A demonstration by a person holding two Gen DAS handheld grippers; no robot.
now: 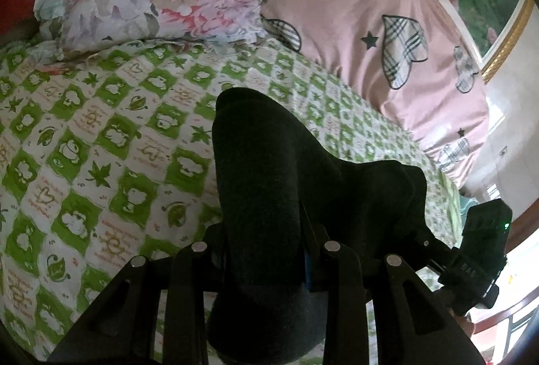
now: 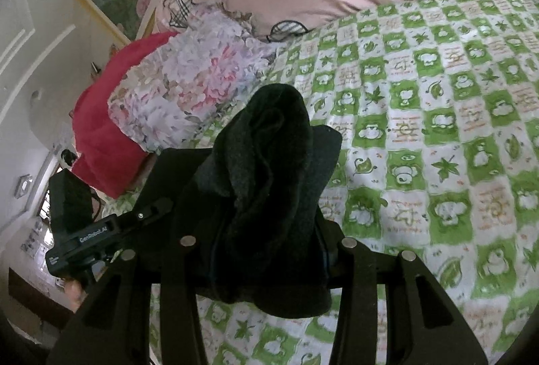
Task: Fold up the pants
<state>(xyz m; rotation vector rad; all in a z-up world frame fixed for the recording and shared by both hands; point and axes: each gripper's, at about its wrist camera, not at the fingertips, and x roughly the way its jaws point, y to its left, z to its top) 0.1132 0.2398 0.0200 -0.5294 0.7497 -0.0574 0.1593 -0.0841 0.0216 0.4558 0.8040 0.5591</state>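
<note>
Dark charcoal fleece pants (image 1: pixel 269 183), pinched in both grippers' jaws, bunch upward above the green-checked bedsheet (image 1: pixel 101 136); their length is hidden.

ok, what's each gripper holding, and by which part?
Both grip the dark fleece pants: left gripper on one bunched fold, right gripper on another. Which part can't be told.
</note>
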